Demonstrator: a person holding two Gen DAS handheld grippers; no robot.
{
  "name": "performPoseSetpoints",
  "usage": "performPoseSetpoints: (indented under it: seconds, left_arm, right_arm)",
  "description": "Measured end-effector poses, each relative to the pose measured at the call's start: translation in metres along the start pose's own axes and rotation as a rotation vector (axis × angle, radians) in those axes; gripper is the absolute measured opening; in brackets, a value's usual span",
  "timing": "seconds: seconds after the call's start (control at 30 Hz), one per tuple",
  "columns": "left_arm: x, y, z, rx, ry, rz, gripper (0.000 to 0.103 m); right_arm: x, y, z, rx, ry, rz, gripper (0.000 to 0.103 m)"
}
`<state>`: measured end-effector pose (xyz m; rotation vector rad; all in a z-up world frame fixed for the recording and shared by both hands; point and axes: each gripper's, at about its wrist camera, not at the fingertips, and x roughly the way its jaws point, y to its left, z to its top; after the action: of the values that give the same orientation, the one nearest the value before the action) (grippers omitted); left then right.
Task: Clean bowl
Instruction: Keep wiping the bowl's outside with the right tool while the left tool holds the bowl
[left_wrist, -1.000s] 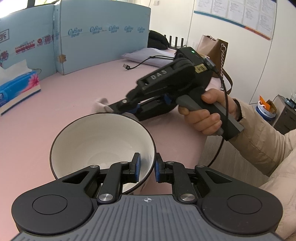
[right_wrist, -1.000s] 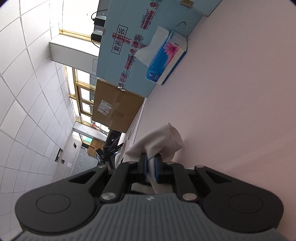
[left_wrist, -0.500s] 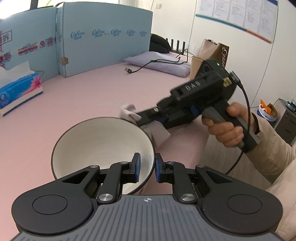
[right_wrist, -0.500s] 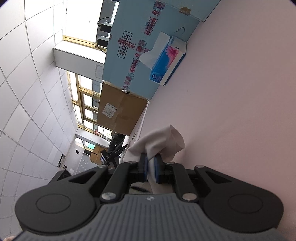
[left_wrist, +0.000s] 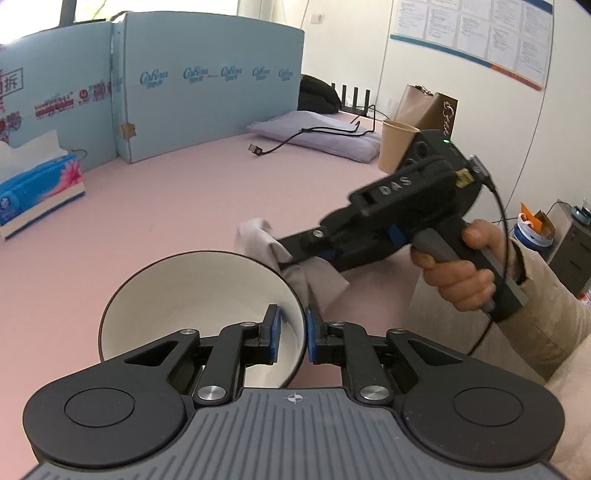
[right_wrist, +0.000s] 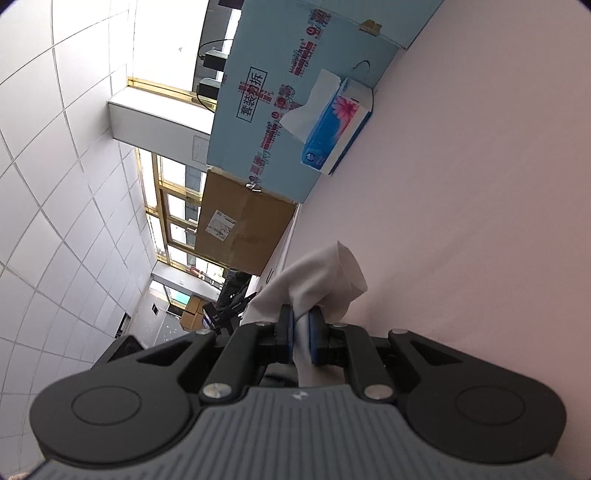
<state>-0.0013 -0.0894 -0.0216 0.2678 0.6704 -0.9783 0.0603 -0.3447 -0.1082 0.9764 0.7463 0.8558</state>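
here the left gripper (left_wrist: 291, 334) is clamping the bowl (left_wrist: 192, 295) rim over a pink table (left_wrist: 166, 206); beyond it, "CoRou" panels (left_wrist: 210, 110) are standing; the right gripper (right_wrist: 303, 334), marked "DAS", is pinching a tissue (right_wrist: 317, 277)

White bowl (left_wrist: 192, 295), dark outside, tilted above pink table; crumpled tissue (left_wrist: 258, 240) beside its rim.

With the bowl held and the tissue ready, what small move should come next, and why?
Probably bring the right tongs leftward and down so the tissue enters the bowl. The left tongs grip the bowl's rim, holding it tilted, while the tissue is just outside the rim and the white inside is unwiped.
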Motion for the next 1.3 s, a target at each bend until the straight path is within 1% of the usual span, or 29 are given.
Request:
performPoseSetpoints:
  seconds: [0.23, 0.53, 1.03, 1.17, 1.3]
  left_arm:
    - [-0.009, 0.003, -0.005, 0.047, 0.016, -0.018, 0.014]
    - [-0.015, 0.019, -0.012, 0.037, 0.012, -0.041, 0.015]
    - [-0.017, 0.022, -0.015, 0.045, 0.0, -0.044, 0.018]
    - [-0.017, 0.022, -0.015, 0.042, -0.002, -0.042, 0.019]
    - [-0.017, 0.021, -0.015, 0.037, -0.007, -0.038, 0.02]
  right_arm:
    - [0.019, -0.002, 0.014, 0.005, 0.028, -0.002, 0.013]
    - [0.047, -0.003, 0.024, -0.003, 0.087, -0.006, 0.013]
    - [0.091, 0.002, 0.038, -0.042, 0.191, -0.01, 0.013]
    - [0.099, 0.003, 0.039, -0.042, 0.205, -0.004, 0.013]
    - [0.098, 0.003, 0.038, -0.037, 0.199, 0.001, 0.013]
